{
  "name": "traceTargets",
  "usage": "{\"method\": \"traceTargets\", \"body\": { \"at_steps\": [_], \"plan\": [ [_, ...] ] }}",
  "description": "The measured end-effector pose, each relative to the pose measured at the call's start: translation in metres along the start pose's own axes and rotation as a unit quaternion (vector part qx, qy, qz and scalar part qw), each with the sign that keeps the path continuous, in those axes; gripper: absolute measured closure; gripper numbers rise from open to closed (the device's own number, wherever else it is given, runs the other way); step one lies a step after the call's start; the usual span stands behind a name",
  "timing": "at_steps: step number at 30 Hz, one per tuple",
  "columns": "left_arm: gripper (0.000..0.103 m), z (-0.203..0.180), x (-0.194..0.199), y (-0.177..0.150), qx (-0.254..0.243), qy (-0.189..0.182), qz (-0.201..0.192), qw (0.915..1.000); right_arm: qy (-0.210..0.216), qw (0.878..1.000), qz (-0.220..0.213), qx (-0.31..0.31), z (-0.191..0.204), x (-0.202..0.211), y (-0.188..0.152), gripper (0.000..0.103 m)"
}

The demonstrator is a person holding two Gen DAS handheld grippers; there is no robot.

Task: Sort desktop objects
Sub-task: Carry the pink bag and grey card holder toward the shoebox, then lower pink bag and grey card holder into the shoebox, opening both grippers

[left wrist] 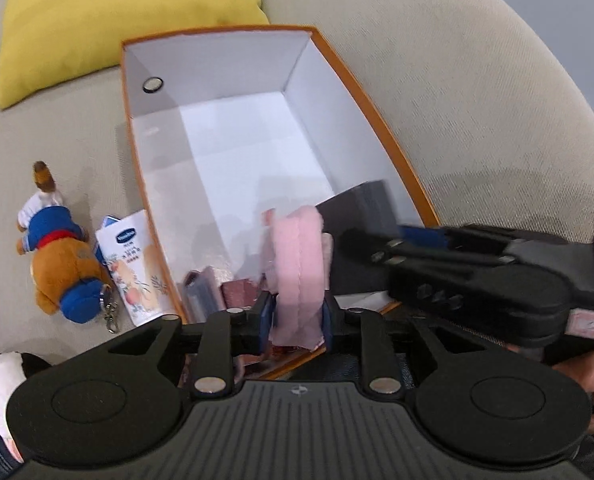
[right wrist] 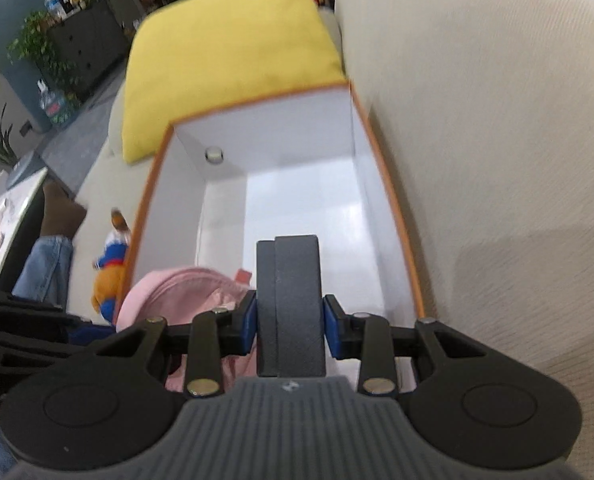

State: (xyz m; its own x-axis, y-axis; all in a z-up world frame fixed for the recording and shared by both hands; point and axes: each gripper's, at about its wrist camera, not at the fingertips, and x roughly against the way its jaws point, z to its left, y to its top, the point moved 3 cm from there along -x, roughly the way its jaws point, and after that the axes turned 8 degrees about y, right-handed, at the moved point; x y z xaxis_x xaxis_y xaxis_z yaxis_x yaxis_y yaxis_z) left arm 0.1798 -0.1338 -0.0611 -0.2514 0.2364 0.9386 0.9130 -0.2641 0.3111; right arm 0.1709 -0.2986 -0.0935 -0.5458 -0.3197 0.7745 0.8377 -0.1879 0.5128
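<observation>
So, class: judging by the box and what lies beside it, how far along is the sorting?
Done: a few small items lie in the orange box. In hand: the left tool holds a pink cloth and the right tool a dark grey case, both over the box. Left: the plush bear and the carton outside.

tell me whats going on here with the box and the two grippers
A person is sorting things into an orange-edged box on a beige sofa. The left gripper has a pink fabric item between its jaws over the box's near end; the right gripper grips a dark grey case above it.
</observation>
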Motion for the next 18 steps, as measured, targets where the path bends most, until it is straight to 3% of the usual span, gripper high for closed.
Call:
{"method": "traceTargets", "body": {
  "at_steps": [3,9,13,18],
  "plan": [
    [0.072,0.000,-0.010,0.003,-0.006,0.002,0.013,0.9999,0.011,0.999,0.028,-0.010,-0.006,-0.017,-0.006,0.068],
    [0.072,0.008,-0.021,-0.001,0.005,-0.037,0.048,0.9981,0.026,0.997,0.072,-0.027,-0.013,-0.042,-0.012,0.068],
    [0.072,0.013,-0.012,-0.005,-0.003,-0.039,0.029,0.9988,0.025,0.996,0.086,-0.022,-0.011,-0.050,-0.009,0.068],
    [0.067,0.024,0.008,0.006,-0.011,-0.045,-0.024,0.9987,0.018,0.995,0.097,-0.021,-0.011,-0.064,-0.005,0.068]
  ]
}}
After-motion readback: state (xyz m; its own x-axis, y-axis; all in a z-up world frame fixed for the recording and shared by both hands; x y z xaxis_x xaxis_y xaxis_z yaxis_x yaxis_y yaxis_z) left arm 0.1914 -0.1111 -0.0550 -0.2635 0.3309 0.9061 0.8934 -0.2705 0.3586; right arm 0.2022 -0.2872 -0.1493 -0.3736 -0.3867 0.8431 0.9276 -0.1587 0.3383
